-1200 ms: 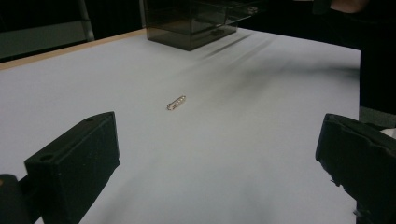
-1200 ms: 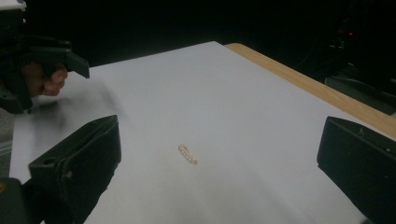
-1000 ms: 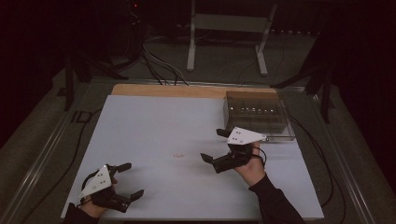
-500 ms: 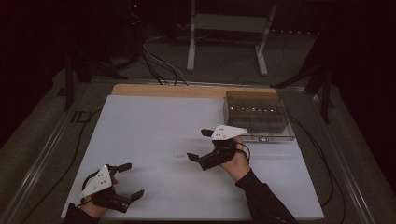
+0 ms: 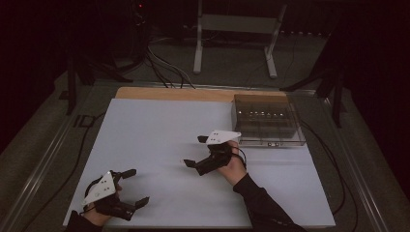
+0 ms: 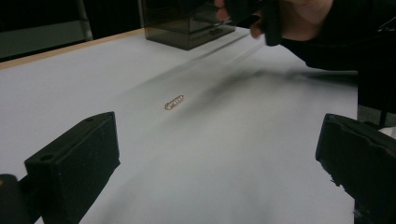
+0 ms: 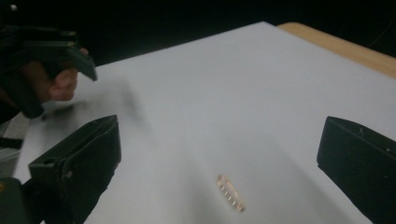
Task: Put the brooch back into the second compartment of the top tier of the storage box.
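Since the pin is the one loose thing on the sheet, I start from it and work outward.

Pin: the small brass pin (image 7: 231, 193) lies flat on the white sheet (image 5: 159, 125), alone near its middle, touching nothing; in the left gripper view it shows as a short ribbed bar (image 6: 174, 101).

Right hand-held gripper: my right hand-held gripper (image 5: 196, 151) now hangs just beside the pin, jaws spread wide and holding nothing. In its own view the pin sits between the two black jaws, low in the picture.

What changed: a second ago this hand-held gripper was back by the box, on the far side from the pin; half a second ago it was partway over. It has come across towards the pin with its jaws parted all the way.

What that means: I judge this the approach for a pick. What remains is lowering, closing on a thin flat piece, and carrying it off.

Left hand-held gripper: my left hand-held gripper (image 5: 129, 187) has stayed put, well apart from the pin at the near edge of the desk, jaws released and empty.

Box: the clear compartment box (image 5: 267, 121) stands beyond the pin, at the sheet's far right corner.
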Tool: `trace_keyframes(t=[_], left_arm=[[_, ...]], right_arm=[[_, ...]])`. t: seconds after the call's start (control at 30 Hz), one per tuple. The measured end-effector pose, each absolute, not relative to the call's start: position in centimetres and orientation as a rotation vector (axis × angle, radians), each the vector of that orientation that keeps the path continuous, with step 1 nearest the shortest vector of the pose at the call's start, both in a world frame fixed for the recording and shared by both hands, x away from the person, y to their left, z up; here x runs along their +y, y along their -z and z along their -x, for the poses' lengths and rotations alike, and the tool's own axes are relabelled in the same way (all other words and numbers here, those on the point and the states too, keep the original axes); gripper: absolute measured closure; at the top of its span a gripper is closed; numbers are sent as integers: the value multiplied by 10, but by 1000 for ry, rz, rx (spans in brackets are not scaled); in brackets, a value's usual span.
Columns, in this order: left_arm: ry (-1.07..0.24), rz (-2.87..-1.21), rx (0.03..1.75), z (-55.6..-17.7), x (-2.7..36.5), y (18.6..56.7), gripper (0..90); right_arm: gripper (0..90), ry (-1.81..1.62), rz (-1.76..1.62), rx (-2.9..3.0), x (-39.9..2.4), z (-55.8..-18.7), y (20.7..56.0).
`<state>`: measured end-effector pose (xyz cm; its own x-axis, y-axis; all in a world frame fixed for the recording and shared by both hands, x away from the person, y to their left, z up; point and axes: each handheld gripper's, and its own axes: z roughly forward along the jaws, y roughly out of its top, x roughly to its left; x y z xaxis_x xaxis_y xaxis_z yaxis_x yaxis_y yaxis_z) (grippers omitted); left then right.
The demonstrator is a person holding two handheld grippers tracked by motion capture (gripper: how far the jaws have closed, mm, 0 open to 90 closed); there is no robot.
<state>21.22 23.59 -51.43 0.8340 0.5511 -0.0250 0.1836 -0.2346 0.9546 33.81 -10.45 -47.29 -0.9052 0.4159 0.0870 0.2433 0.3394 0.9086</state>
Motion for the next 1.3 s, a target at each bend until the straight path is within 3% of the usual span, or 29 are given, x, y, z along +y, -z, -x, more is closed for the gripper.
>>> trace_keyframes(t=[0.2,0.27,0.57,0.63,0.83,0.9,1.0,1.03,1.3], left_arm=[[-376,-1801,566,-212,236,514,6],[-375,-1798,569,-213,236,514,6],[-373,-1802,567,-212,236,515,6],[-372,-1794,572,-213,237,515,6],[-371,-1795,570,-213,237,515,6],[-369,-1799,569,-213,237,515,6],[-368,-1796,572,-213,237,515,6],[-368,-1797,573,-213,237,516,6],[-369,-1798,569,-213,237,516,6]], right_arm=[[2,-1555,-594,2504,-97,-346,483],[75,-1526,-596,2523,-94,-347,486],[69,-1445,-632,2576,-82,-352,499],[163,-1426,-661,2601,-80,-355,503],[253,-1365,-666,2640,-76,-362,510],[354,-1322,-664,2667,-76,-364,513],[404,-1291,-654,2688,-75,-366,515],[463,-1274,-654,2709,-75,-369,518],[514,-1214,-628,2743,-68,-374,529]])
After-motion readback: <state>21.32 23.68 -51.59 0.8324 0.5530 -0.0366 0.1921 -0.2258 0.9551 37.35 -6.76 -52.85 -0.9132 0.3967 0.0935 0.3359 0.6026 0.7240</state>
